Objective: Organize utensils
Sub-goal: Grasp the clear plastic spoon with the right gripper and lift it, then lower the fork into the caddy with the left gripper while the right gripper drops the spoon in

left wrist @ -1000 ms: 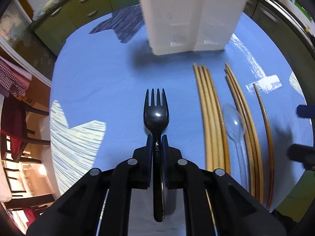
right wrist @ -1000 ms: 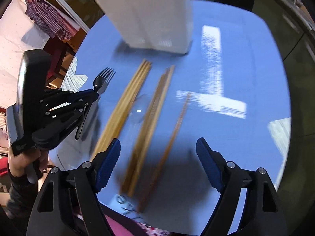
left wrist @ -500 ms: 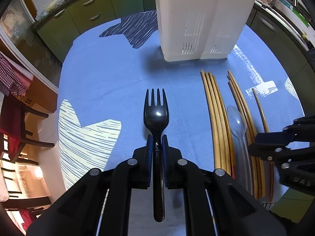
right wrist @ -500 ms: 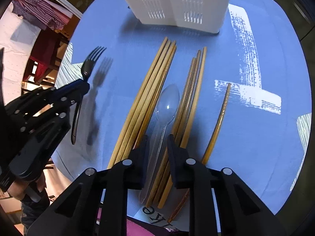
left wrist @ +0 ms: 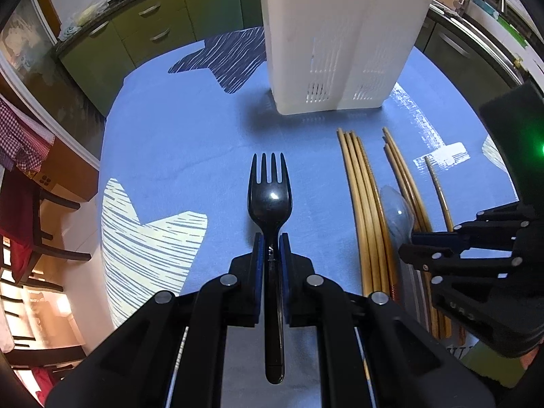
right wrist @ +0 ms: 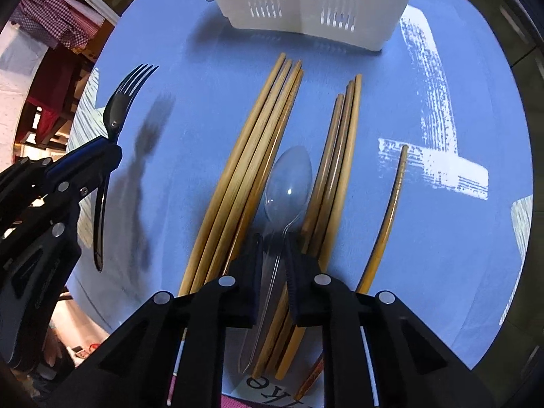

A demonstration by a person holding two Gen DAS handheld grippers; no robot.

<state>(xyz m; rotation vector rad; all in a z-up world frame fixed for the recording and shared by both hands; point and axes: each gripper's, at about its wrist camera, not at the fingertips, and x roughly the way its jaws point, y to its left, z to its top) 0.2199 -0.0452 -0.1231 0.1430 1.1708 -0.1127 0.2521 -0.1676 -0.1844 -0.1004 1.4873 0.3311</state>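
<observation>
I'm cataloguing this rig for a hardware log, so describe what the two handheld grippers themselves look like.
Both are matte black plastic linkages pinned with round silver rivets. The left gripper and right gripper each end in two flat fingers faced with blue pads. The right unit's body carries a black box with a green light. No cables show; the hands are barely in view.

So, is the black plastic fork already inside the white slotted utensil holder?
No, the black plastic fork is clamped in the left claw, short of the white slotted utensil holder.

Right tongs closed around spoon
</observation>
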